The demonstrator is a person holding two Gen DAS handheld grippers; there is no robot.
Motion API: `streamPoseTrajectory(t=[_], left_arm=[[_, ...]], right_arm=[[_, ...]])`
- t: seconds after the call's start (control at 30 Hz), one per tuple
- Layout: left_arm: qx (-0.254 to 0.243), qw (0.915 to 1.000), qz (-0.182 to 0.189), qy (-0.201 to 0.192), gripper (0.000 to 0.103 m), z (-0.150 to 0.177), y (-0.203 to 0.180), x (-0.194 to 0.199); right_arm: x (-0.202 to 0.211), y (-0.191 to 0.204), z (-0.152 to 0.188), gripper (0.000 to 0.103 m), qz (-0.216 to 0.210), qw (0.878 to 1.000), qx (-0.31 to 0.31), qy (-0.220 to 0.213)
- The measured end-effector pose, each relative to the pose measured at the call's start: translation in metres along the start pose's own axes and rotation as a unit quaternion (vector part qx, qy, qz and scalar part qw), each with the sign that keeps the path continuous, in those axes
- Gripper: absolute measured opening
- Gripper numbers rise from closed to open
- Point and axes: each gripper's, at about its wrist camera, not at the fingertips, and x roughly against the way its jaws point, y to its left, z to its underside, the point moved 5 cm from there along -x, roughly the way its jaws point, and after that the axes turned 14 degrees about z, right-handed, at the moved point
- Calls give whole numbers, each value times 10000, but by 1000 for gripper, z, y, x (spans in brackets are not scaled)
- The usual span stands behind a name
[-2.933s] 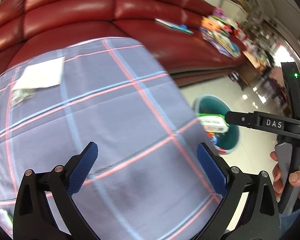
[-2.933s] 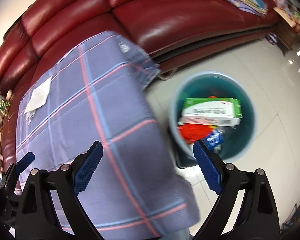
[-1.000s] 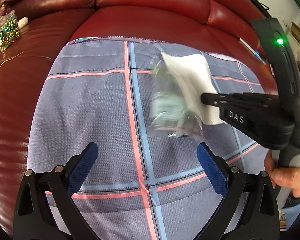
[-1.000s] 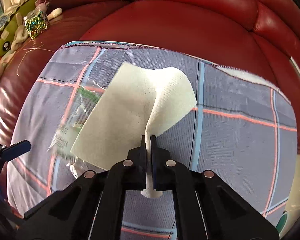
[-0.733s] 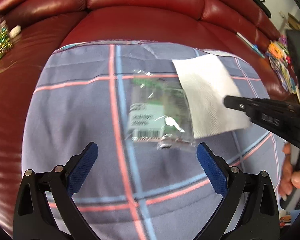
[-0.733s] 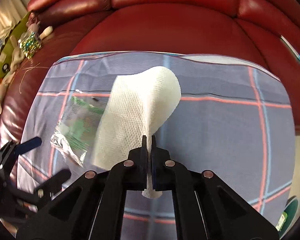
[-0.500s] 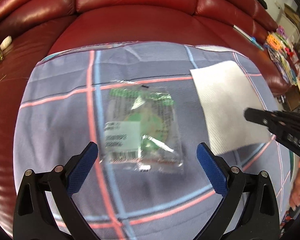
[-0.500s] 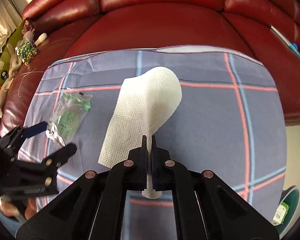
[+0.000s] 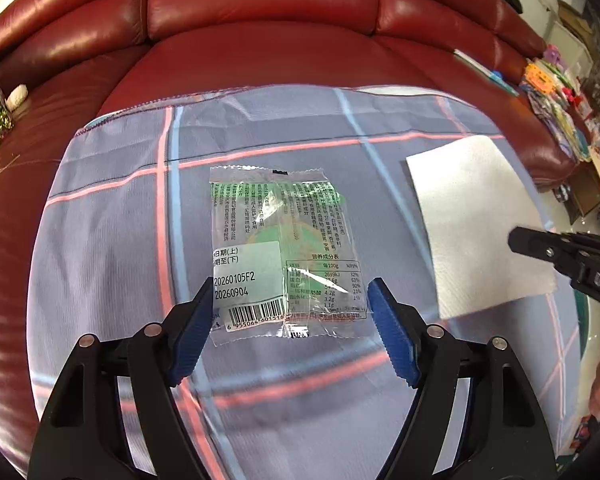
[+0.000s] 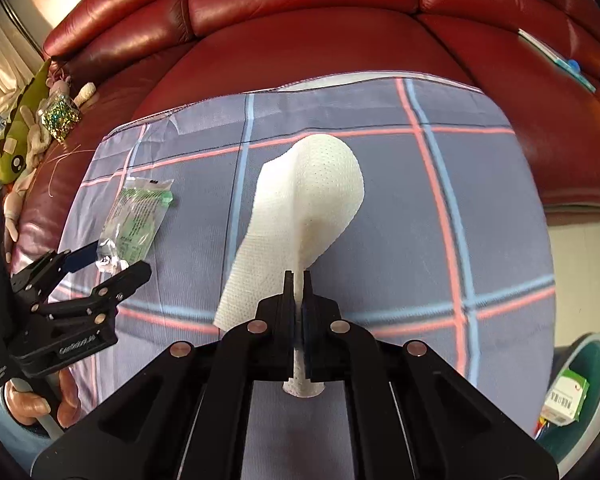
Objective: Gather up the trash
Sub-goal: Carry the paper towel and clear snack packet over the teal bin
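The left hand-held gripper (image 9: 290,312) is spread, its two blue pads (image 9: 388,332) flanking the near end of a clear snack wrapper (image 9: 284,248) that lies flat on the plaid cloth (image 9: 108,240) covering the counter. The pads sit just beside the wrapper's edges, and whether either touches the film cannot be told. The right hand-held gripper (image 10: 297,292) is pressed together, pinching a white paper towel (image 10: 300,204) by one corner; the sheet hangs above the cloth, to the right of the wrapper.

The step in hand looks like gripping the wrapper. The film is thin and flat, so a good grasp probably means tilting the fingers down until the pad tips press into the cloth, then closing so the plastic buckles upward between them. Closing too high would likely just slide over the film; closing too deep may catch a fold of the cloth and drag it along. Taking the near sealed edge, where the plastic is stiffer, should hold better than the slick middle.

A teal bin (image 10: 588,360) holding a green-and-white box (image 10: 566,398) stands on the floor beyond the counter's right corner, well apart from the wrapper; both pieces probably go there. The right hand-held gripper needs only to keep its pinch firm meanwhile.
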Motion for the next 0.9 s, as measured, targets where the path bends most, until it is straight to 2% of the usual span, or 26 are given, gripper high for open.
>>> streamPoseTrajectory(t=[0.17, 0.43, 0.67, 0.9], left_arm=[[-174, 9997, 184, -57, 76, 20, -36, 20], [-476, 9958, 780, -24, 76, 60, -114, 44], [-937, 9895, 1099, 45, 76, 79, -186, 53], [-1464, 9793, 1379, 208, 76, 92, -262, 40]], right_arm=[[27, -23, 20, 3, 16, 9998, -174, -122], [72, -74, 60, 3, 96, 9978, -552, -349], [109, -142, 100, 3, 260, 9922, -1087, -547], [133, -219, 139, 3, 571, 9831, -1615, -641]])
